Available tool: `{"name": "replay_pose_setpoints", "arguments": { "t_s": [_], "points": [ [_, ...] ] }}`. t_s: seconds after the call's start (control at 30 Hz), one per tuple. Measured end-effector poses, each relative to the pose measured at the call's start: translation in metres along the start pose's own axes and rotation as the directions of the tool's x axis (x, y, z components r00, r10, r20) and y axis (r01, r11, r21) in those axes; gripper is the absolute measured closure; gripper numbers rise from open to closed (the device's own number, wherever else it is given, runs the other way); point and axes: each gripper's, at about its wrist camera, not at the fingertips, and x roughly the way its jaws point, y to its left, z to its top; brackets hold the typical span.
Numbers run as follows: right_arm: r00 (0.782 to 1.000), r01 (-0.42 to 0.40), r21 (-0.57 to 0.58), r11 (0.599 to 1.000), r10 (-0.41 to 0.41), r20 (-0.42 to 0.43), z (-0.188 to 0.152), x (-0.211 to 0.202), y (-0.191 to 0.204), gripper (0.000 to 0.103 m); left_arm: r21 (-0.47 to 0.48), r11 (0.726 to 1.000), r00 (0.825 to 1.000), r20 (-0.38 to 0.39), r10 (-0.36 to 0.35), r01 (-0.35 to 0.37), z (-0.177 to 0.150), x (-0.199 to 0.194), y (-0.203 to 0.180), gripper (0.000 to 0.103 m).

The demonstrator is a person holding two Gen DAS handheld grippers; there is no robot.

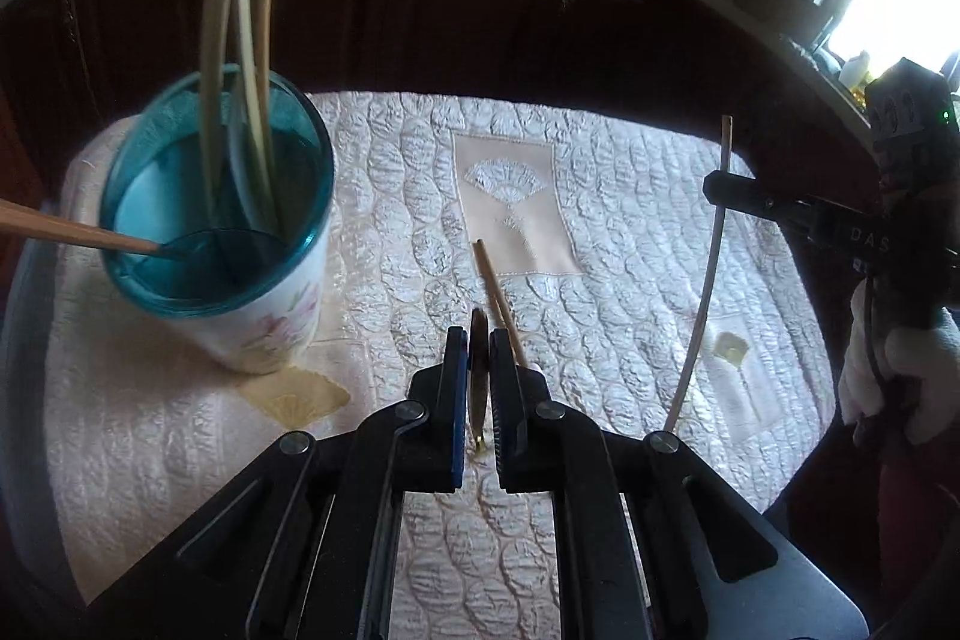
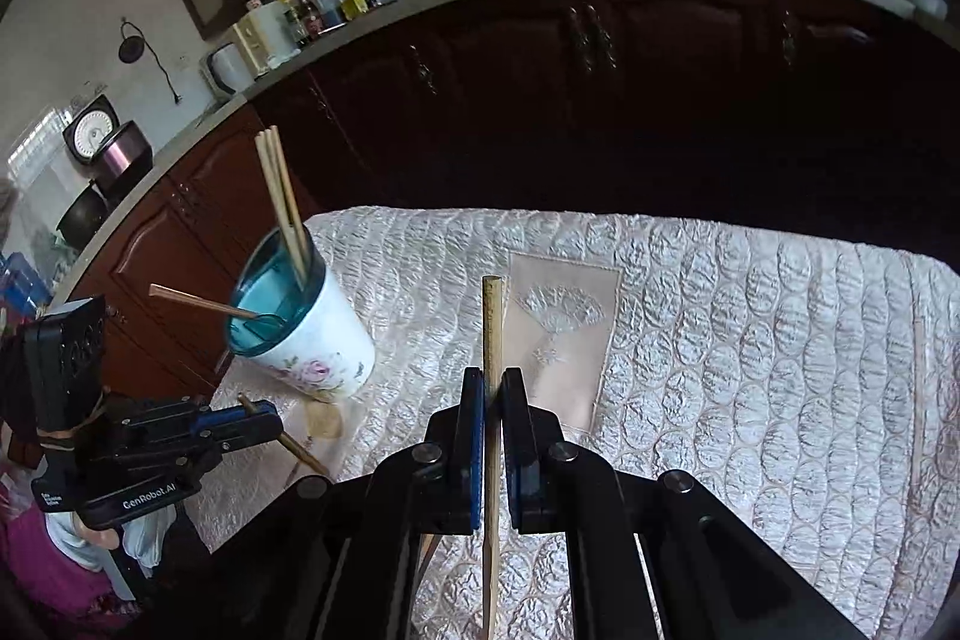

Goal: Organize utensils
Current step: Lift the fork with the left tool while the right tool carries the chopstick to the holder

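Observation:
A white floral cup with a teal rim (image 1: 270, 304) (image 2: 324, 340) stands at the left of the quilted cloth. It holds three pale chopsticks (image 1: 240, 40) and a brown-handled spoon (image 1: 66, 226) that leans out to the left. My left gripper (image 1: 478, 340) (image 2: 264, 415) is shut on a dark brown stick-like utensil (image 1: 479, 382), above the cloth in front of the cup. A light wooden chopstick (image 1: 495, 286) shows just past its right finger. My right gripper (image 2: 493, 388) (image 1: 726, 190) is shut on a pale chopstick (image 2: 492, 316) (image 1: 711, 274), raised over the right of the cloth.
The pink-white quilted cloth (image 1: 600, 196) covers the table, with a fan-embroidered panel (image 1: 510, 202) at its middle. Dark wooden cabinets (image 2: 600, 100) under a cluttered counter run along the far side. A white-gloved hand (image 1: 888, 370) holds the right gripper's handle.

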Motion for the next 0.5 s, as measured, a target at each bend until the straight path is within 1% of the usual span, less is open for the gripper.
{"name": "replay_pose_setpoints", "arguments": {
  "t_s": [0.13, 0.23, 0.4, 0.5],
  "points": [
    [1.0, 0.0, -0.029, 1.0, 0.001, 0.027, 0.008, -0.006, 0.016, 0.098, 0.003, 1.0, 0.999, 0.046, 0.002, -0.002, 0.002, -0.023, -0.002, 0.097],
    [0.998, -0.007, -0.053, 0.999, 0.01, 0.057, 0.017, -0.019, 0.027, 0.098, 0.012, 1.0, 0.997, 0.081, 0.007, -0.008, 0.008, -0.042, -0.003, 0.097],
    [0.992, -0.04, -0.094, 0.995, 0.051, 0.115, 0.042, -0.039, 0.05, 0.098, 0.007, 1.0, 0.99, 0.141, 0.0, -0.001, 0.024, -0.075, 0.004, 0.097],
    [0.985, -0.064, -0.122, 0.991, 0.082, 0.151, 0.059, -0.045, 0.068, 0.098, -0.004, 1.0, 0.982, 0.186, 0.019, -0.018, 0.038, -0.097, 0.013, 0.097]
  ]
}}
